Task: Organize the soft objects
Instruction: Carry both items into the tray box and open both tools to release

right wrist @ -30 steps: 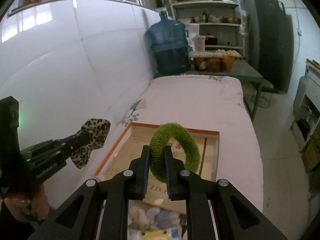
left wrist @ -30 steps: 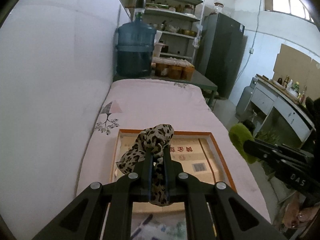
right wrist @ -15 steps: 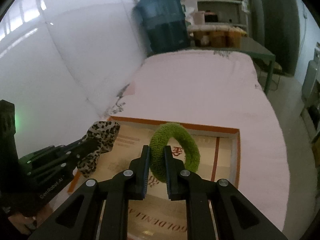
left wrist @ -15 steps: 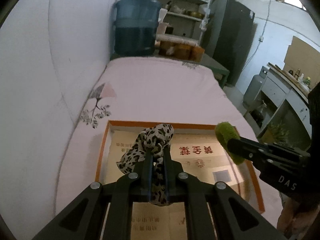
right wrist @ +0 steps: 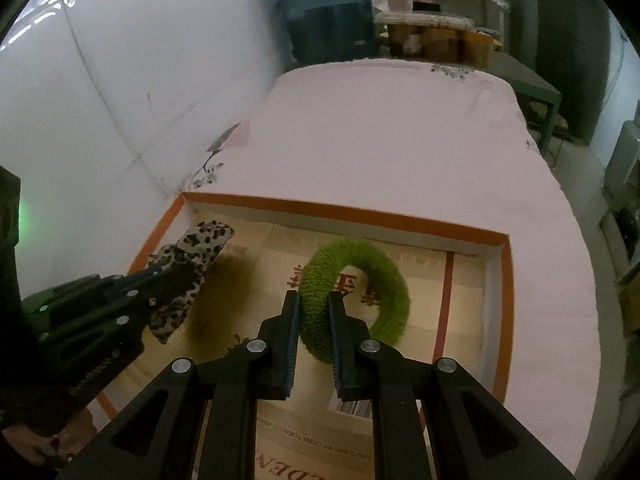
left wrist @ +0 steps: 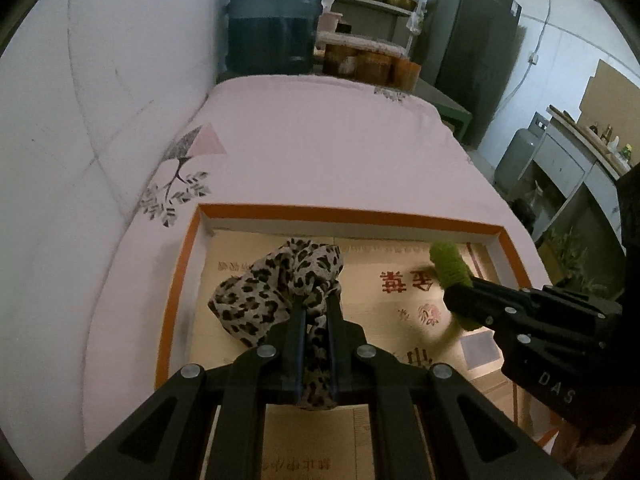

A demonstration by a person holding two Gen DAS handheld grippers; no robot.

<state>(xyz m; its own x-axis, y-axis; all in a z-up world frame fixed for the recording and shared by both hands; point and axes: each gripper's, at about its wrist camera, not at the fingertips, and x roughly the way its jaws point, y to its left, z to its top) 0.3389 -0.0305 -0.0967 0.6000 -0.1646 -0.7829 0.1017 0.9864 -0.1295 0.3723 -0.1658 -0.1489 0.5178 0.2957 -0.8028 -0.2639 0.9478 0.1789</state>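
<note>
My left gripper [left wrist: 316, 300] is shut on a leopard-print scrunchie [left wrist: 276, 284] and holds it low over the left side of a shallow cardboard box with an orange rim [left wrist: 340, 216]. My right gripper [right wrist: 314, 300] is shut on a fuzzy green scrunchie [right wrist: 360, 292], held low over the middle of the same box [right wrist: 340, 212]. The green scrunchie [left wrist: 450, 270] and the right gripper [left wrist: 456, 296] also show in the left wrist view. The leopard scrunchie [right wrist: 188, 248] and the left gripper [right wrist: 156, 270] show in the right wrist view.
The box lies on a table with a pink cloth [left wrist: 320, 144], beside a white wall [left wrist: 100, 120] on the left. A blue water jug [left wrist: 276, 20] and jars [left wrist: 368, 64] stand beyond the far end. Cabinets [left wrist: 568, 168] stand at right.
Both grippers have moved forward and down toward the box, each still holding its scrunchie. The box now fills more of both views.
</note>
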